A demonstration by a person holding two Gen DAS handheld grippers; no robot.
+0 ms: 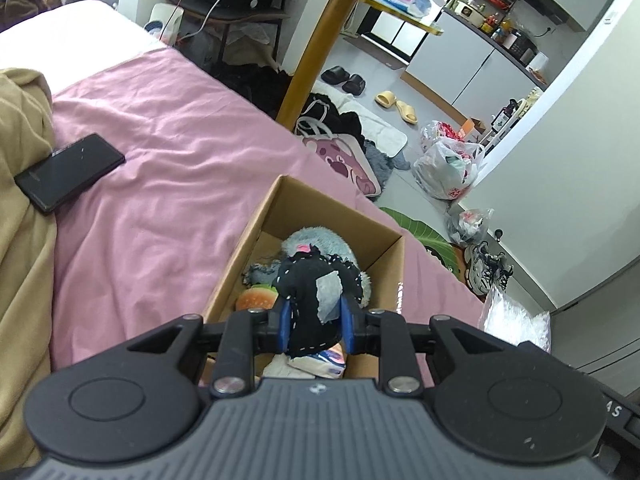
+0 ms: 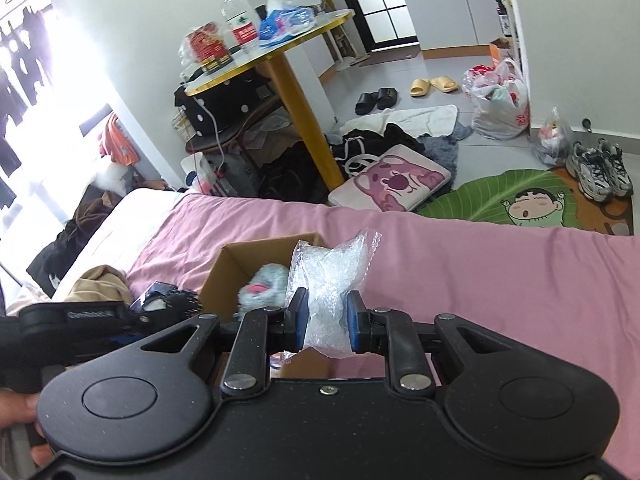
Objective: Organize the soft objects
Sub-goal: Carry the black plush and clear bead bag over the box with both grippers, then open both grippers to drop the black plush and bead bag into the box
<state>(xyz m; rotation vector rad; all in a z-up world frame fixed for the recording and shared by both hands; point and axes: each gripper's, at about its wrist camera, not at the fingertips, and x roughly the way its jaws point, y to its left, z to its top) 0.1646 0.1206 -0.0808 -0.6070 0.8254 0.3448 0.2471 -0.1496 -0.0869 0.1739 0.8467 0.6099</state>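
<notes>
My left claw point(image 1: 316, 330) is closed on a black soft toy point(image 1: 316, 300) with white stitching and a grey patch, its blue pads point(image 1: 285, 326) pressed against both sides, and I hold it just above the open cardboard box point(image 1: 360, 228) that sits on the pink bed sheet point(image 1: 160, 152). Inside the box lie a fluffy grey-blue plush point(image 1: 320, 242) with a pink spot, a small burger-shaped toy point(image 1: 256, 300) against the near-left wall, and beneath my claw something white, pink and blue that I cannot identify, since the toy hides most of it. My right claw point(image 2: 328, 322) grips a crumpled clear plastic bag point(image 2: 330, 280) (it looks like bubble wrap, though the glare makes that uncertain), squeezed between its pads and raised beside the box's right edge, over the sheet. In the right wrist view my left claw shows at the far left, near the box. A black phone point(image 1: 70, 172) lies on the sheet, partly touching a tan blanket point(image 1: 22, 184), well apart from the box.
</notes>
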